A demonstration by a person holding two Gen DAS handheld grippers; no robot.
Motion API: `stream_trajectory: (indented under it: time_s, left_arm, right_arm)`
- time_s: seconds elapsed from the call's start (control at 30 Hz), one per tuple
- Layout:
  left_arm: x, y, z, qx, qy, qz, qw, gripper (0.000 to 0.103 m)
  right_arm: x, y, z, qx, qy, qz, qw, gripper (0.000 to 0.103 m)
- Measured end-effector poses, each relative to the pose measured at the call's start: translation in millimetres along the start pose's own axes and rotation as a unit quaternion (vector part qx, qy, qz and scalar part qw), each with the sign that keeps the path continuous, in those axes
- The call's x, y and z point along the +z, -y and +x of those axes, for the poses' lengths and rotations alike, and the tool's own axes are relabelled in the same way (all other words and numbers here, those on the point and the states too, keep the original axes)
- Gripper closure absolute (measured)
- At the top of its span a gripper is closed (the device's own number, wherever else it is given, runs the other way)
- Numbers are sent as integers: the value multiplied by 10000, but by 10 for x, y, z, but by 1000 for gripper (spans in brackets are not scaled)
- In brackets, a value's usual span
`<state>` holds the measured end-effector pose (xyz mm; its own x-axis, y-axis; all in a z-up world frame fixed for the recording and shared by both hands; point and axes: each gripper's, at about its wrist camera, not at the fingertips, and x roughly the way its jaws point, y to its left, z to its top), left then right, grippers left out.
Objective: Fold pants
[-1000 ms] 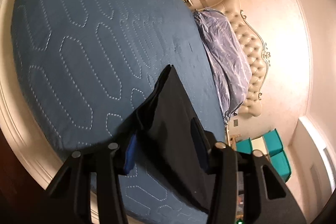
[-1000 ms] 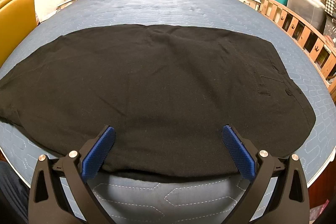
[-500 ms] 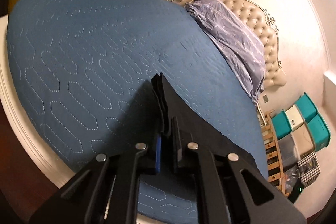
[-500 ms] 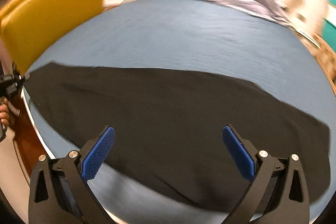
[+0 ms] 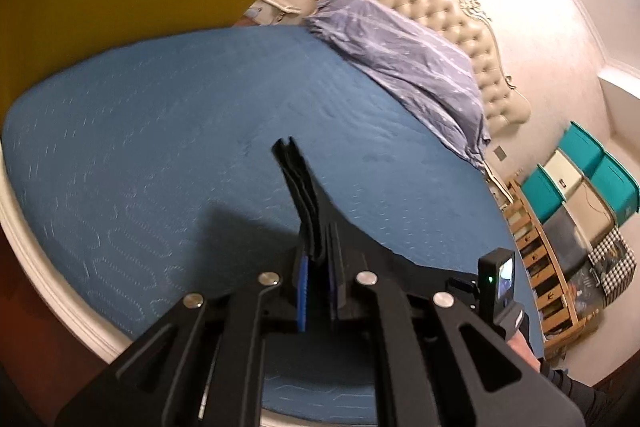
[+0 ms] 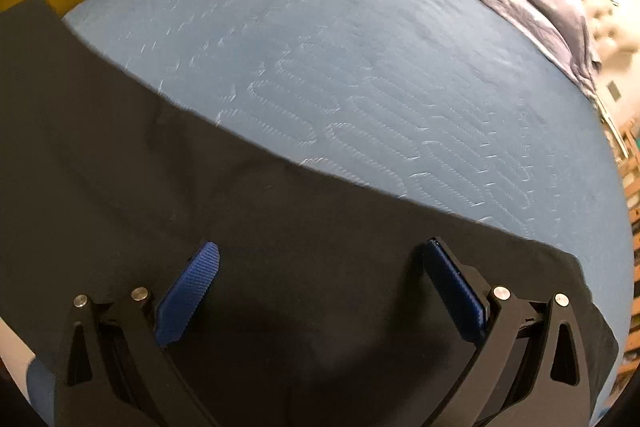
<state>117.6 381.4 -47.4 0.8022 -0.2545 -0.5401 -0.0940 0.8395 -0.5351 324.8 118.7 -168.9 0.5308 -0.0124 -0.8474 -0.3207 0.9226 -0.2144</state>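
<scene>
Left wrist view: left gripper [image 5: 318, 291] pinching the leg end of the black pants [image 5: 304, 195], cloth sticking up between the pressed jaws. Right wrist view: right gripper [image 6: 320, 291] spread wide, pants [image 6: 200, 195] flat under and between the jaws on the blue bed cover [image 6: 360, 67]. Soft, light, floppy; best grabbed at an edge.

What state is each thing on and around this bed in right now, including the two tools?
Left tool: shut on the black pants, pinching a bunched end.
Right tool: open, pads wide apart above the pants.
Black pants: spread in a long strip over the blue bedspread.
Blue bedspread: flat, smooth.
Lilac duvet: crumpled against the headboard.
</scene>
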Motion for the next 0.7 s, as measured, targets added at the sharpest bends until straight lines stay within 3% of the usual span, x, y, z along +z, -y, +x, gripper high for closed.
stream_trajectory:
  time_s: [0.07,0.23,0.33,0.43,0.5,0.53,0.63,0.7]
  left_arm:
    - [17,89,-27,-24,25,101,9999,96]
    - [-3,266,-111,-56,-15,343,9994,96]
    - [7,372,-128,-6,-37,514,9987,96]
    - [29,470,-138,27,-53,666,9978,96]
    - [46,565,-126,35,-68,746,9972,96]
    - [61,631,-130,22,-70,800,9968,96]
    - [91,882,-152,83,-79,1073,9942,96]
    - [92,1116,-163,134,-128,1320,9911,96]
  right_arm:
    - [93,80,-40,-121,151,153,9997,4]
    - [245,141,319,-80,-279,125,9995,4]
    - [291,250,238,-174,-171,228,9994,4]
    - [108,320,6,155,14,279,9995,4]
    - [-96,191,58,10,-360,-320,9988,4]
    - [-182,195,33,25,-296,-444,9986,4]
    - [-286,482,-229,-22,163,191,9997,4]
    - [-429,763,-463,293,382,755,9960,4]
